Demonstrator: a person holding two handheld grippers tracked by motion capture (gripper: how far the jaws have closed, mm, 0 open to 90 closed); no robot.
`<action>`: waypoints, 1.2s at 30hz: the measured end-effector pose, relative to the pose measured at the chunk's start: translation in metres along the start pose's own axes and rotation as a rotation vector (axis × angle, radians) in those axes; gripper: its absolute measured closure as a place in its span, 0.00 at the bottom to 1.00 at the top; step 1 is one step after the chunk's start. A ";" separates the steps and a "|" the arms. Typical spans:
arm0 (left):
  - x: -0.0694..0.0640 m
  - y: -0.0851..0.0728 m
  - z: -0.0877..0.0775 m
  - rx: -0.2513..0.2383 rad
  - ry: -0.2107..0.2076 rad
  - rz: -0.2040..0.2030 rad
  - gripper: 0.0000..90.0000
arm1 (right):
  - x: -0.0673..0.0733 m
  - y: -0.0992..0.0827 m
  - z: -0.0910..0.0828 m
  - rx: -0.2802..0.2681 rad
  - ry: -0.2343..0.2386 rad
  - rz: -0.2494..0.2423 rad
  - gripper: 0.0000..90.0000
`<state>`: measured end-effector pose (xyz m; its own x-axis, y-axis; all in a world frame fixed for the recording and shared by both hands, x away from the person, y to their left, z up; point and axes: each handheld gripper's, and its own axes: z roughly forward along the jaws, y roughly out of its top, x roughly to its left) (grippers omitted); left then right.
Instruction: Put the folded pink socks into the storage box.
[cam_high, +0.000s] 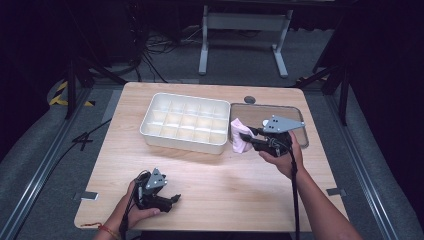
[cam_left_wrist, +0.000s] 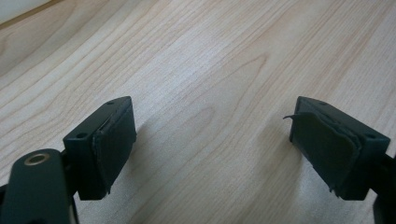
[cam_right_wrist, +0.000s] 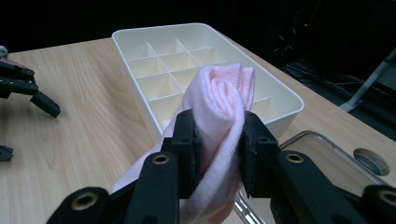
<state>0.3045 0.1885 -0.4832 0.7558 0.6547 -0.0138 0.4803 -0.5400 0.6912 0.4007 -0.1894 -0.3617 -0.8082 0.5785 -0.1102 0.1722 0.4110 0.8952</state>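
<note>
- The wooden table (cam_high: 210, 170) is carrying everything, and the white divided organizer (cam_high: 184, 122) is sitting toward its far side, serving here as the landmark.
- A clear lid (cam_high: 295, 112) is lying flat just to the right of the organizer.
- The right gripper (cam_high: 246, 134) is hovering at the organizer's right end, its jaws squeezing a rolled pink cloth (cam_right_wrist: 219, 116) that is bulging above them and drooping below.
- The left gripper (cam_high: 175, 198) is resting well in front of the organizer, jaws spread wide over bare wood with nothing between them.
- Risk: the roll is looking looser than a cell is wide, so its hanging tail could be snagging a divider and unrolling across neighbouring cells.
</note>
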 end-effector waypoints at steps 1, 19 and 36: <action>0.000 0.000 0.000 0.000 0.000 0.001 0.16 | -0.001 0.001 0.001 -0.002 -0.002 -0.002 0.79; 0.000 0.000 0.000 -0.002 -0.001 -0.002 0.16 | -0.004 0.019 0.025 0.000 -0.006 -0.024 0.79; 0.000 0.000 0.000 0.001 -0.004 0.003 0.16 | -0.005 0.027 0.045 0.023 -0.014 -0.039 0.78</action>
<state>0.3041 0.1889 -0.4832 0.7592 0.6507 -0.0142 0.4782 -0.5428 0.6904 0.4347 -0.1493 -0.3570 -0.8063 0.5719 -0.1510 0.1539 0.4494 0.8800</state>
